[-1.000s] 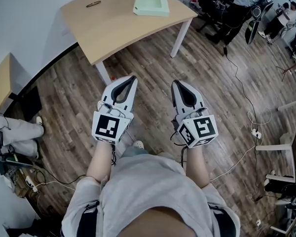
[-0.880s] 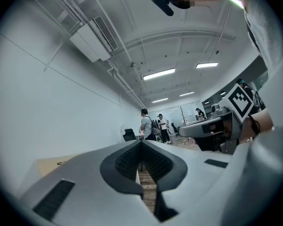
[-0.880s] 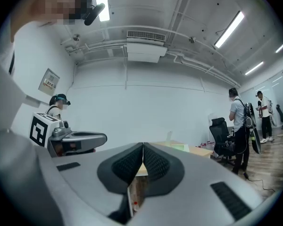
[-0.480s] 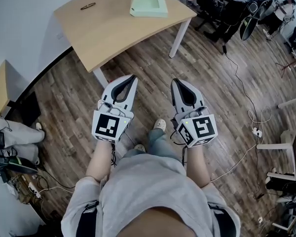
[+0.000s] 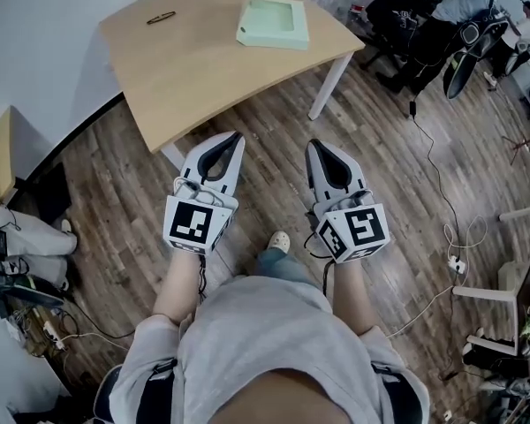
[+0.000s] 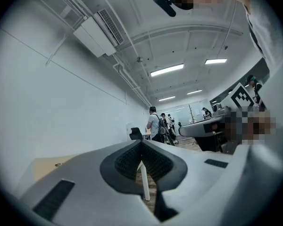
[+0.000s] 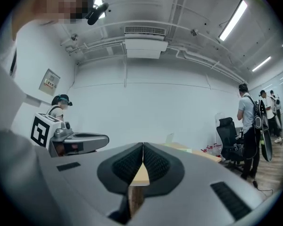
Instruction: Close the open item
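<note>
A pale green shallow box [image 5: 273, 22] lies open on the far side of the wooden table [image 5: 203, 69], its lid standing up at the back. In the right gripper view the raised lid [image 7: 170, 139] shows above the tabletop [image 7: 191, 149]. Both grippers are held level over the wooden floor, short of the table's near edge. My left gripper [image 5: 235, 137] is shut and empty; its closed jaws [image 6: 141, 141] point past a table leg. My right gripper [image 5: 316, 145] is shut and empty too, its tip [image 7: 143, 145] aimed toward the table.
A small dark object [image 5: 161, 17] lies on the table's far left. White table legs [image 5: 327, 85] stand ahead. Office chairs and people [image 5: 428, 25] fill the back right. Cables [image 5: 442, 193] run over the floor at right. Another desk [image 5: 2, 153] and a seated person's legs [image 5: 22, 237] are at left.
The person has stepped forward with both grippers, so the table's near edge has come closer to the gripper tips. Both grippers stayed shut and side by side.
</note>
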